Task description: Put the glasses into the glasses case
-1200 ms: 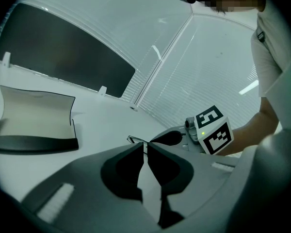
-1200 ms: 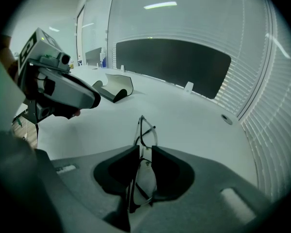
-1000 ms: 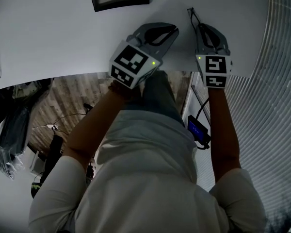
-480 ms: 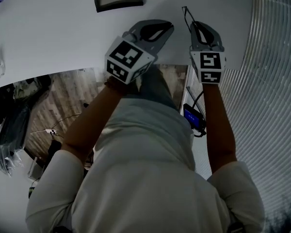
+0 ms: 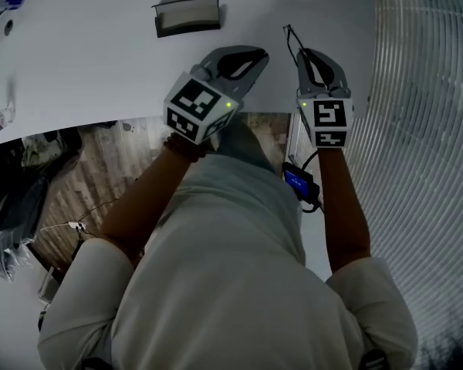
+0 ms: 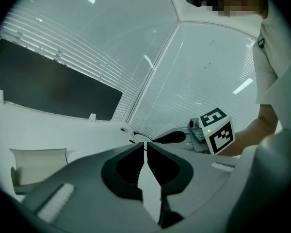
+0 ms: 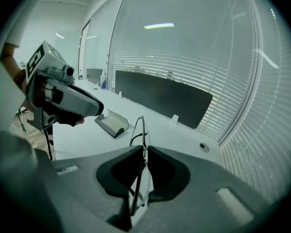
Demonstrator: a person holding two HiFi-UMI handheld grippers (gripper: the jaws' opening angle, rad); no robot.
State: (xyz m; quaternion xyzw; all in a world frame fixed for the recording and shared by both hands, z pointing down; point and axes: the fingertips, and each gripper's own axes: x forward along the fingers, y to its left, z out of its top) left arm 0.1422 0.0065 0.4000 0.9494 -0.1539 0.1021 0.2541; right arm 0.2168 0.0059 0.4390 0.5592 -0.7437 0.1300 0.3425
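Observation:
Thin black-framed glasses [image 7: 139, 130] stick out from between the pads of my right gripper [image 7: 145, 148], which is shut on them; in the head view the glasses [image 5: 293, 41] rise past the right gripper [image 5: 307, 52] above the white table [image 5: 85, 60]. The open glasses case [image 5: 188, 15] lies on the table at the far side; it also shows as a pale open case [image 7: 111, 124] to the left in the right gripper view and as the case [image 6: 36, 166] at lower left in the left gripper view. My left gripper [image 5: 247, 52] is shut with nothing in it, its jaws [image 6: 146, 145] meeting.
The table's front edge runs under both hands. A dark screen panel [image 7: 162, 101] stands along the far edge of the table, with window blinds [image 5: 424, 129] to the right. A round cable hole [image 7: 203, 147] sits in the tabletop near the right gripper.
Both grippers have risen above the table, the right one carrying the glasses. The glasses case stays where it was.

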